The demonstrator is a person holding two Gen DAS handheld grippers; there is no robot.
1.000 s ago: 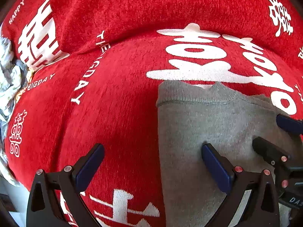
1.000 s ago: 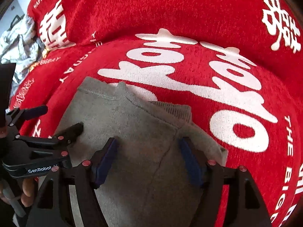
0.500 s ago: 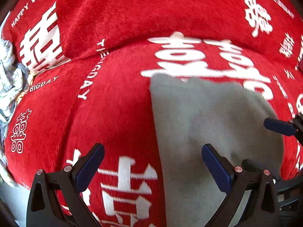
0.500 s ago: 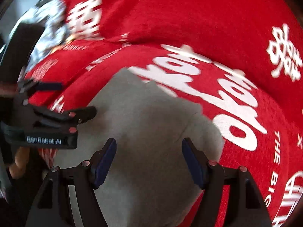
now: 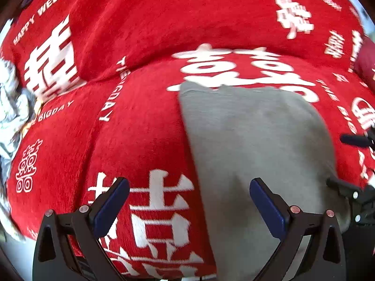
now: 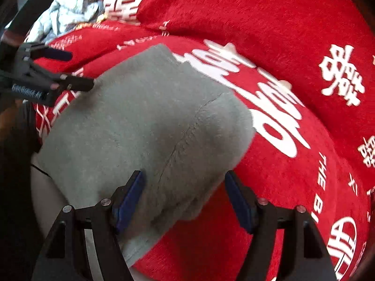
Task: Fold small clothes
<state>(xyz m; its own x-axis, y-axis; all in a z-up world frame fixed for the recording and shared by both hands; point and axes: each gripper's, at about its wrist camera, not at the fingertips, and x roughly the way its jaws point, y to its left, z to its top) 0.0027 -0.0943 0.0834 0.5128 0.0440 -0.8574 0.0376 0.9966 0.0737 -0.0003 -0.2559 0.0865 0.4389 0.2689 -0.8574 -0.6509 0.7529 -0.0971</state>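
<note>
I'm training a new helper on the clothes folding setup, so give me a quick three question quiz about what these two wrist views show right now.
1. True or false: the grey garment lies on a red blanket with white lettering.
2. Is the right gripper open or shut?
3. The garment's seam shows in which view: A) left wrist, B) right wrist?

Key: 1 true; 2 open, nothing pinched between its fingers; 3 B.
</note>
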